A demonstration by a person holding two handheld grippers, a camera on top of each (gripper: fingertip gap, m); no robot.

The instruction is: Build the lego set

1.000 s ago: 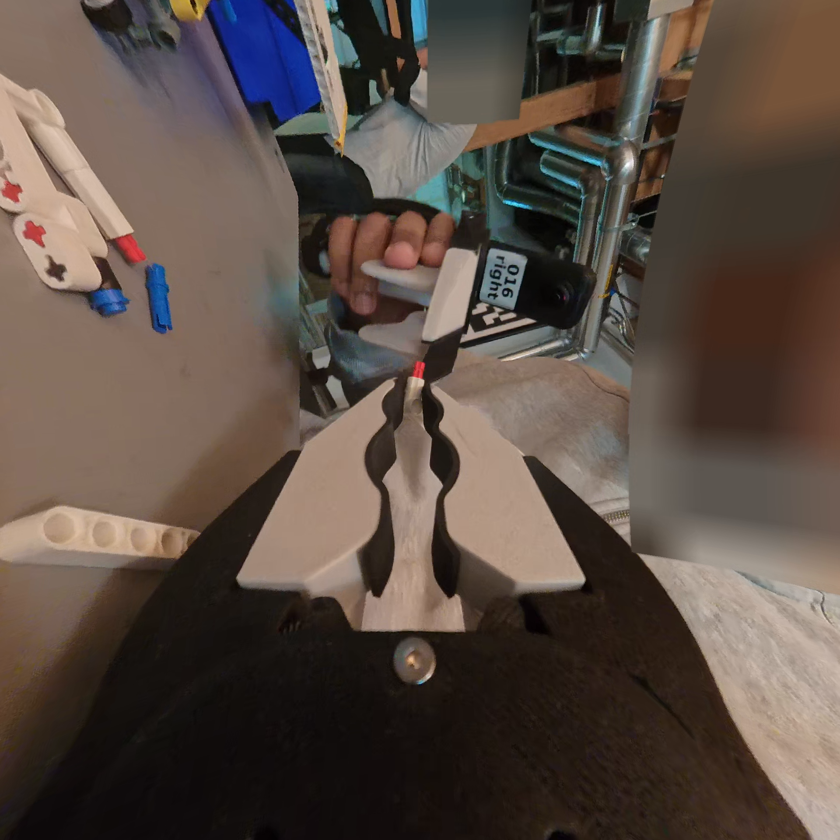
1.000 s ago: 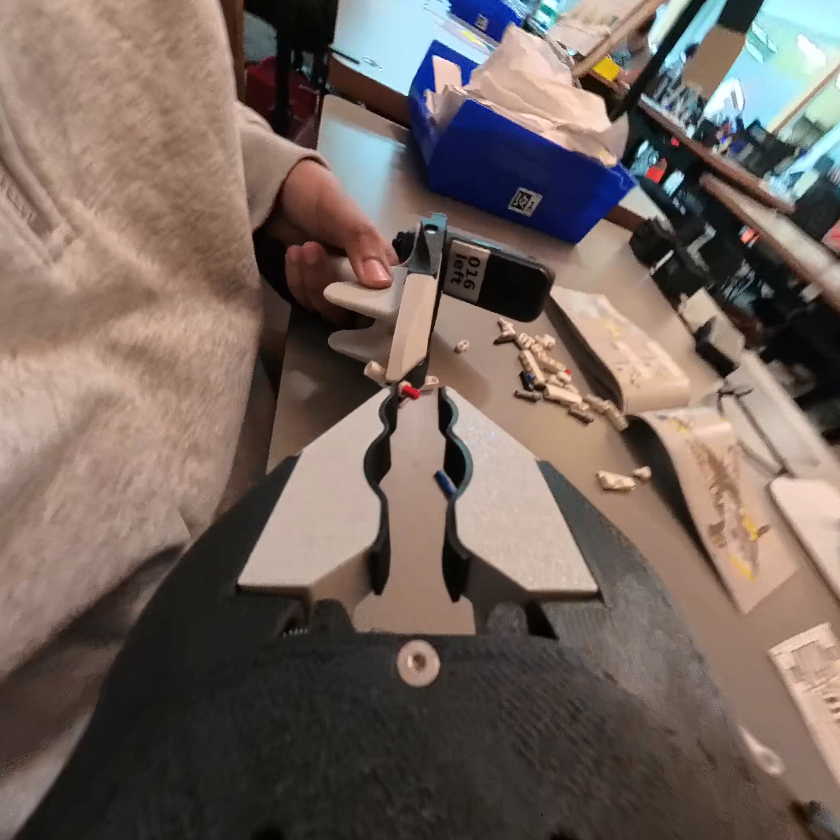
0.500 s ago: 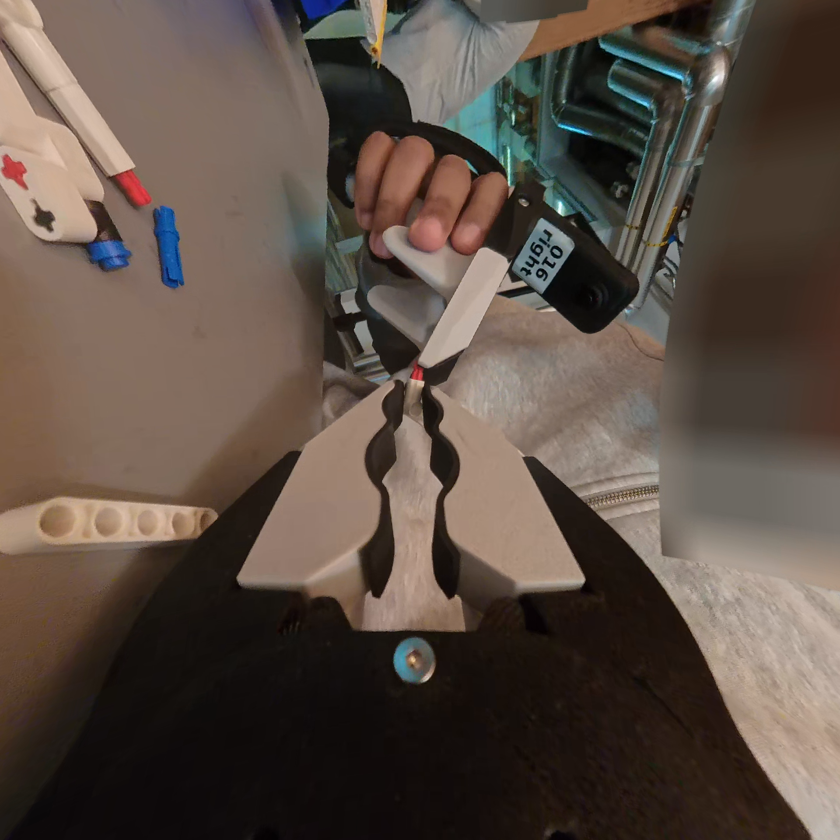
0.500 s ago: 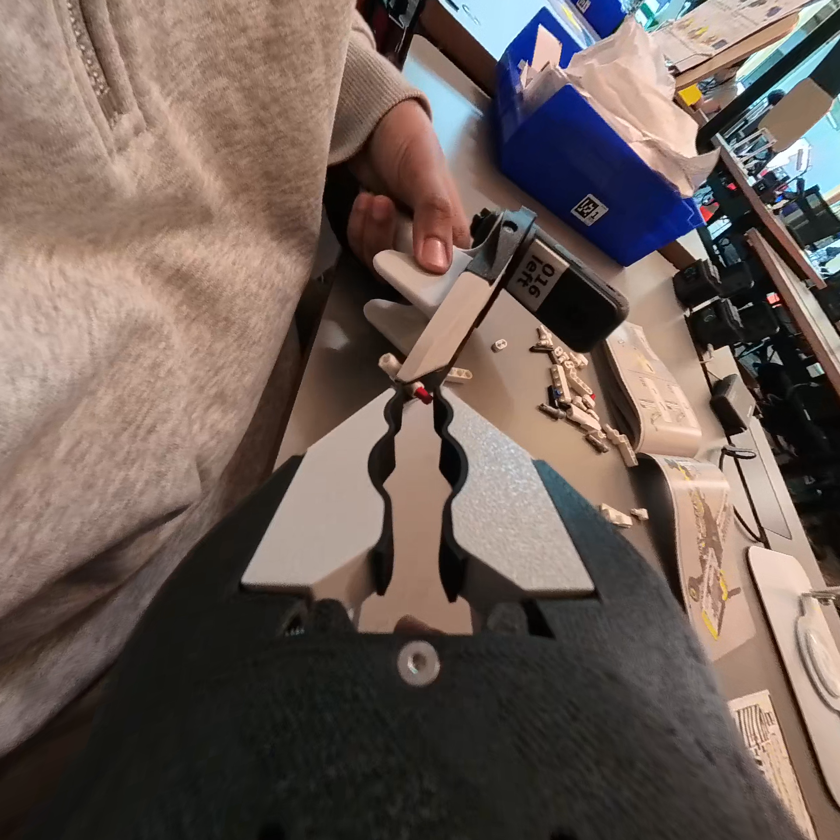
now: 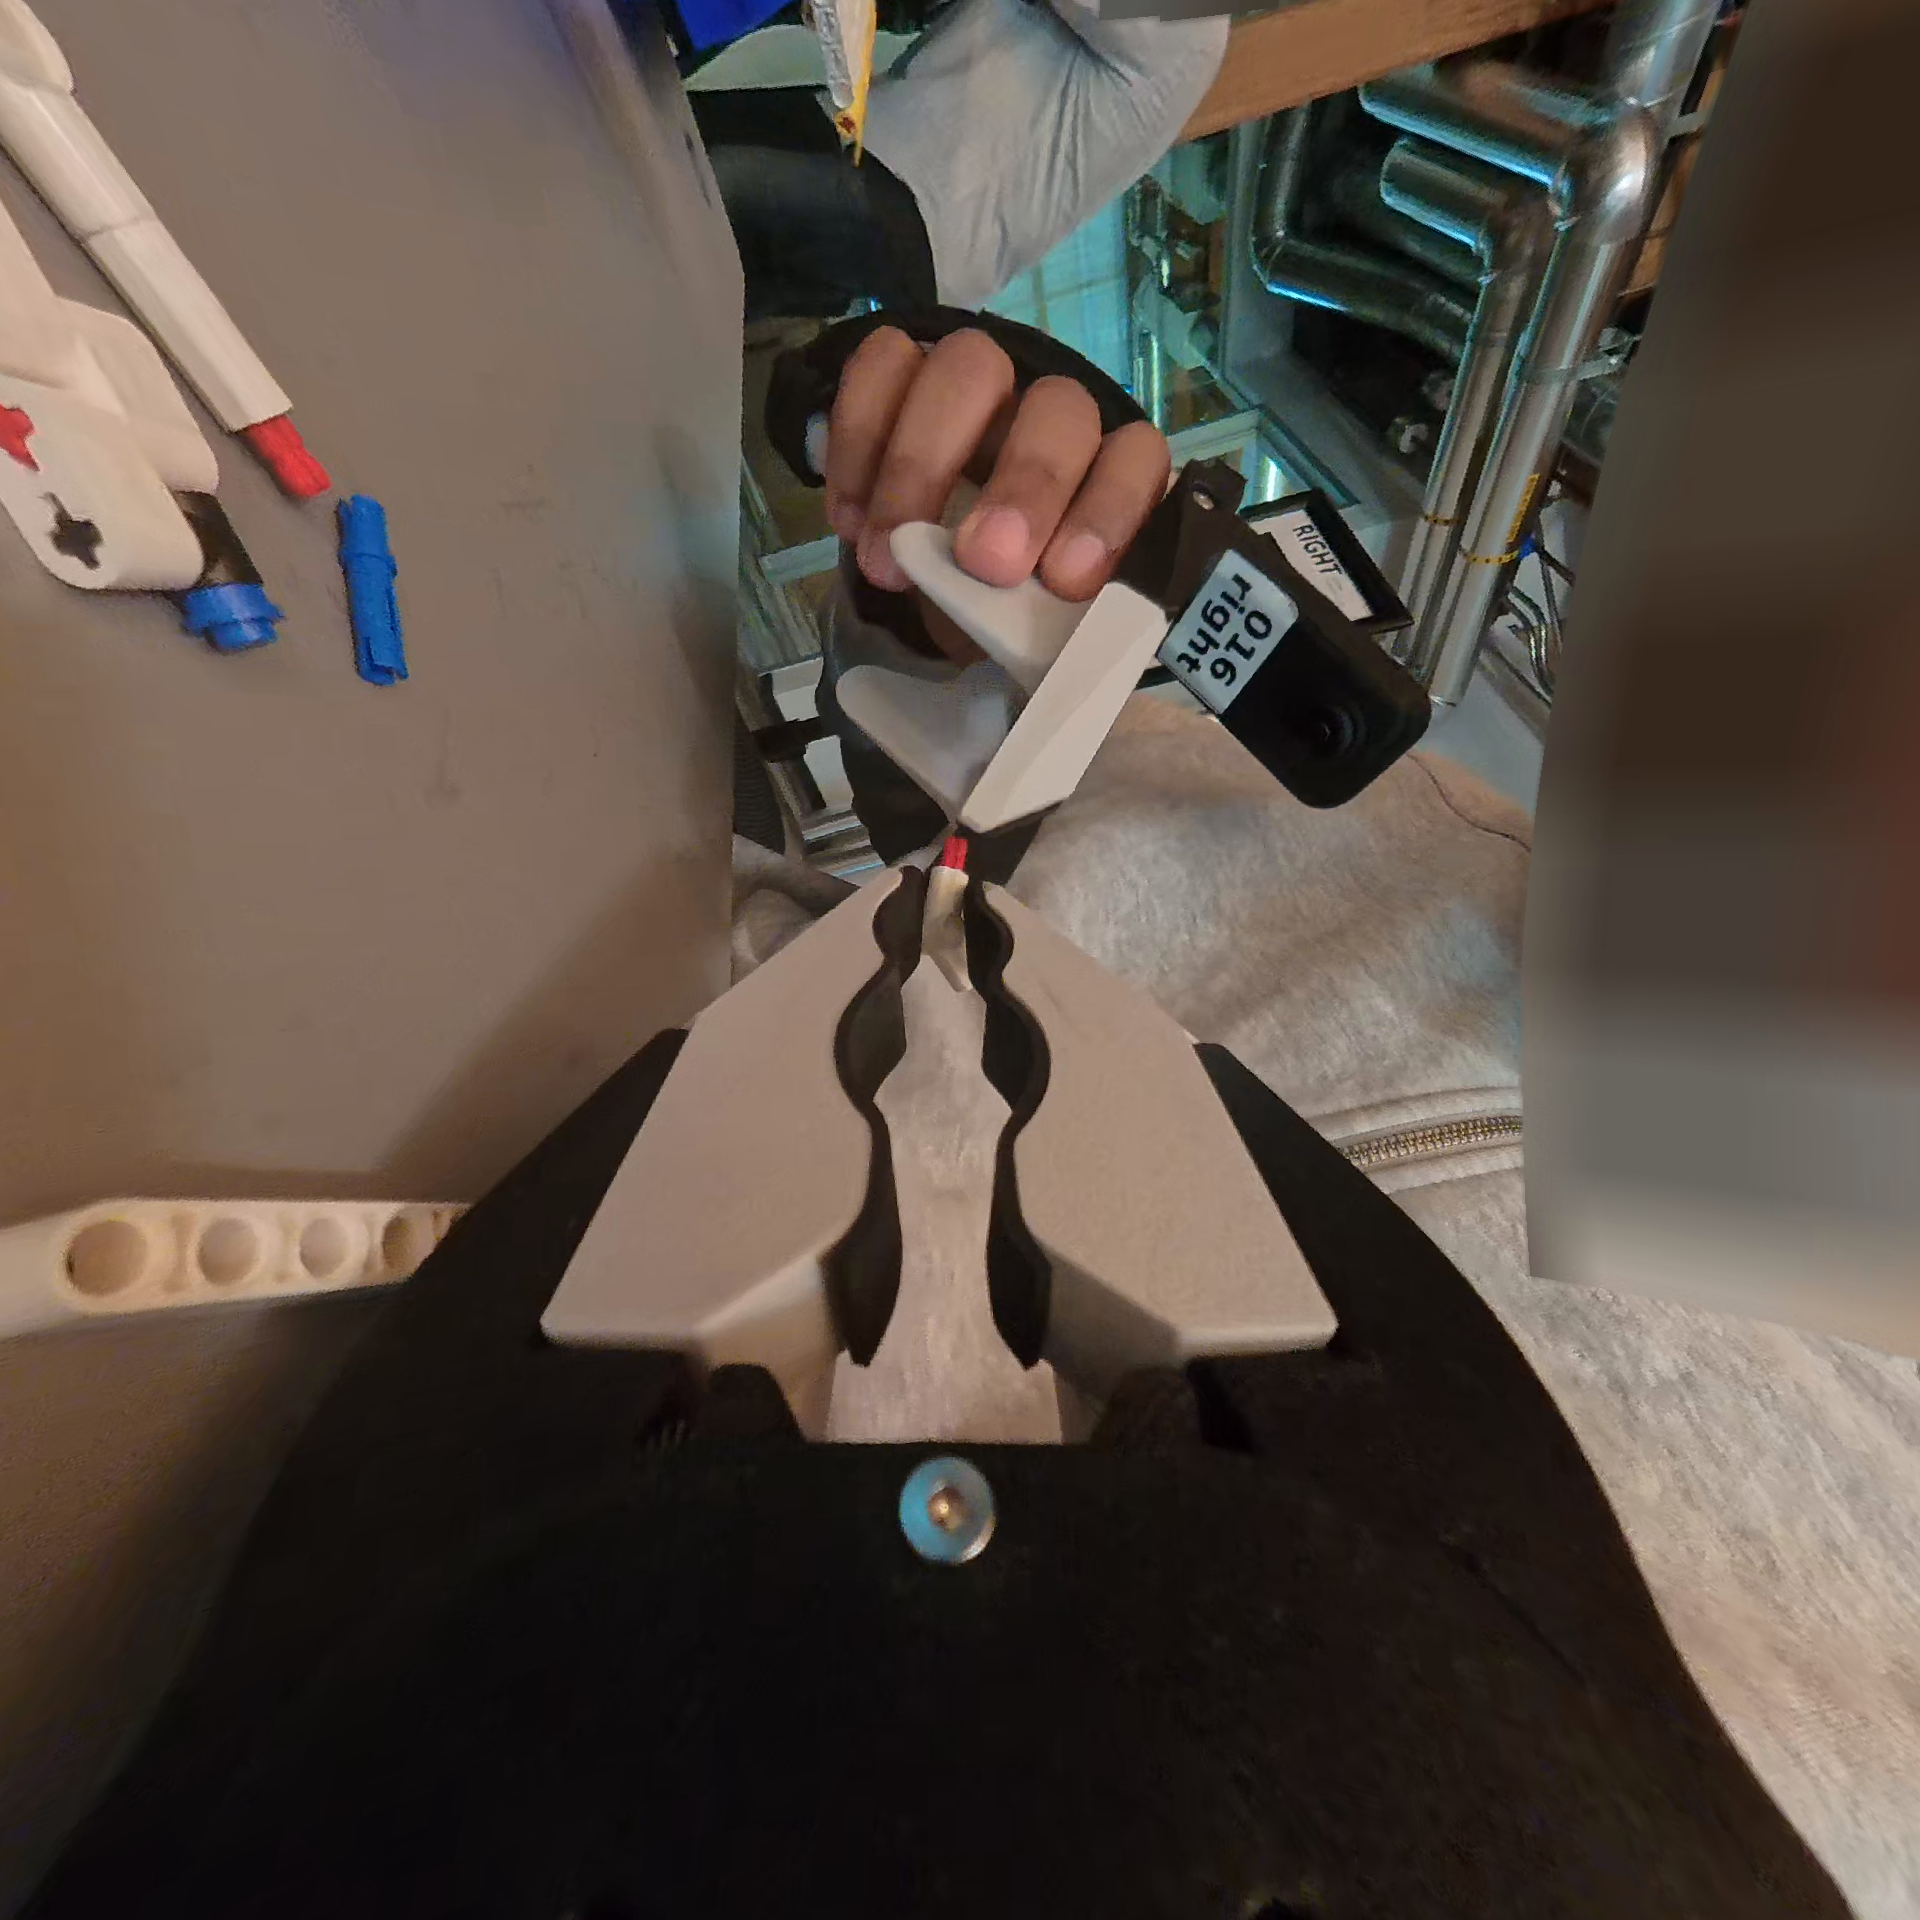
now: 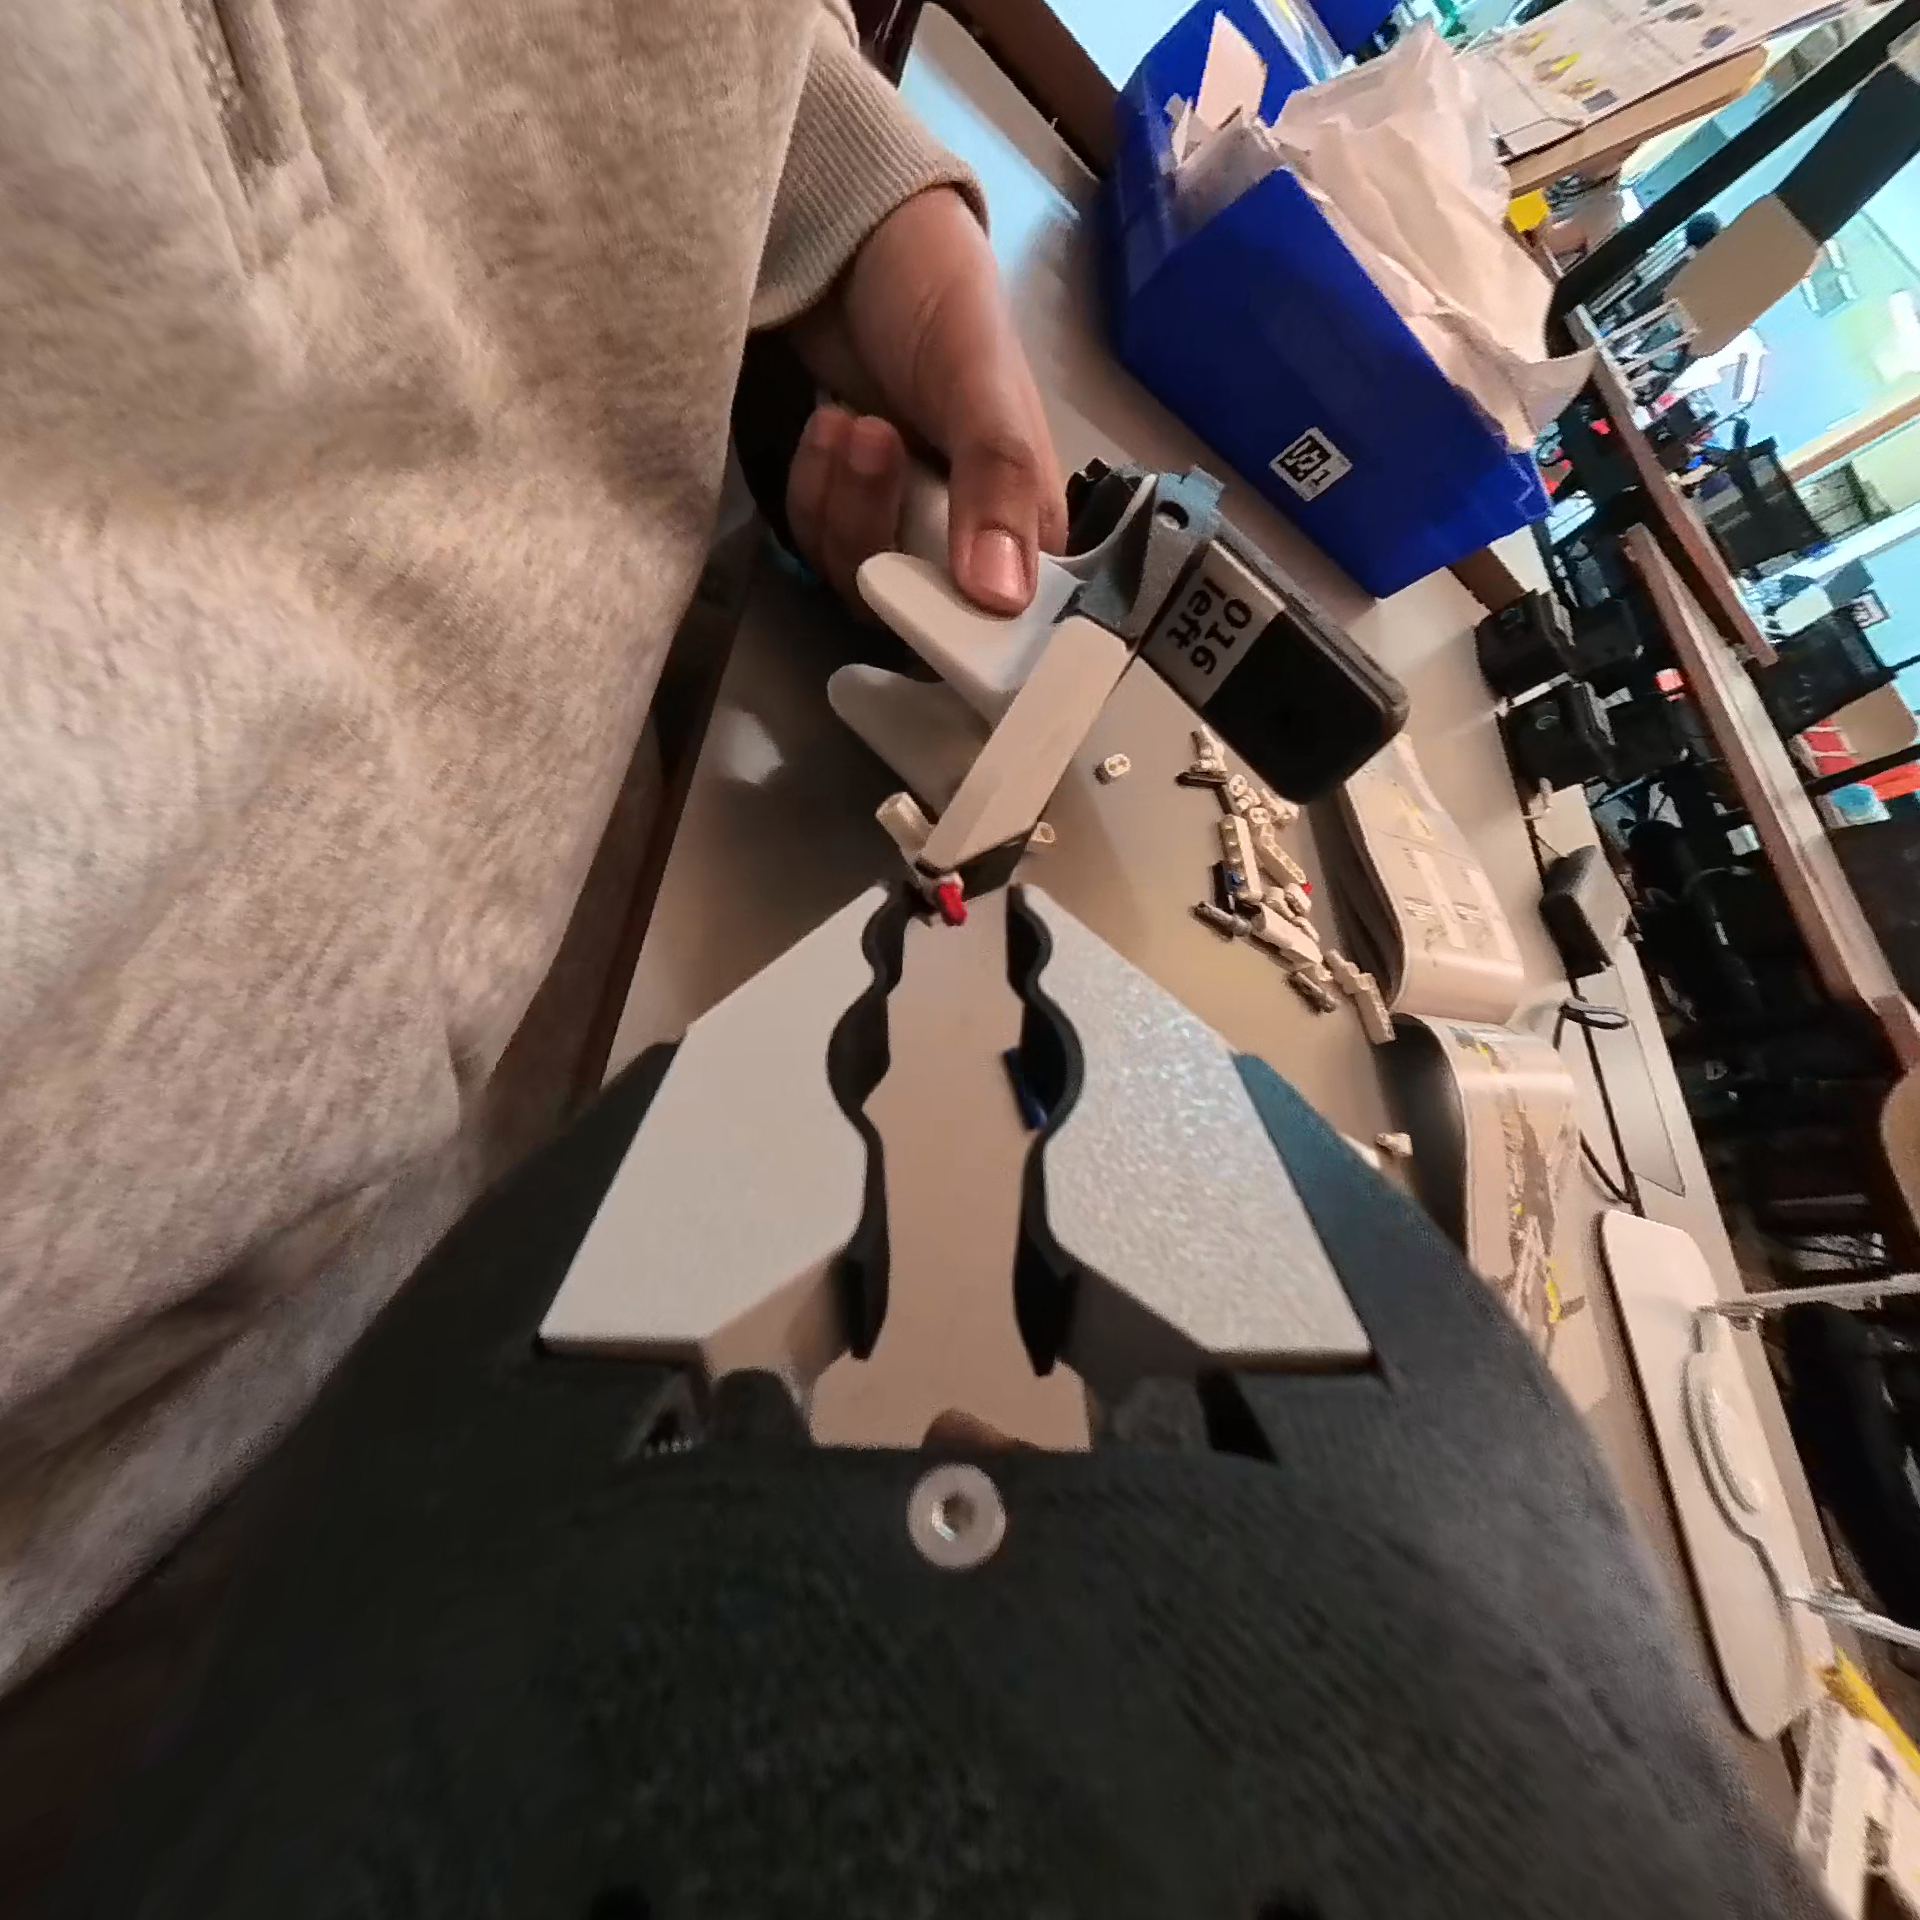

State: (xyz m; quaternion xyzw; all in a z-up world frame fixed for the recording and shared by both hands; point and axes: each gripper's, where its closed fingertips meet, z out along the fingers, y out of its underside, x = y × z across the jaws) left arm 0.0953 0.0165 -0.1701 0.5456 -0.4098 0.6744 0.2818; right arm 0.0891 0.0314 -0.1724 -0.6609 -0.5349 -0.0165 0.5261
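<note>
My left gripper is shut on a small white lego piece with a red pin sticking out of its far end. It holds the piece in the air in front of the person's grey sweater. My right gripper faces it tip to tip and is open, with the red pin between its fingertips. In the left wrist view the right gripper points down at the pin. In the right wrist view the left gripper comes in from above, and the white piece shows beside its tip.
A white lego assembly with red and blue pins, a loose blue pin and a white holed beam lie on the grey table. Scattered small pieces, open instruction booklets, a blue pin and a blue bin sit further along the table. Both grippers' tips are close together, under 4 cm apart.
Both grippers have tilted and stayed tip to tip at the red pin. My right gripper's jaws narrowed around the pin half a second ago and stand wider now. The left keeps its hold.
</note>
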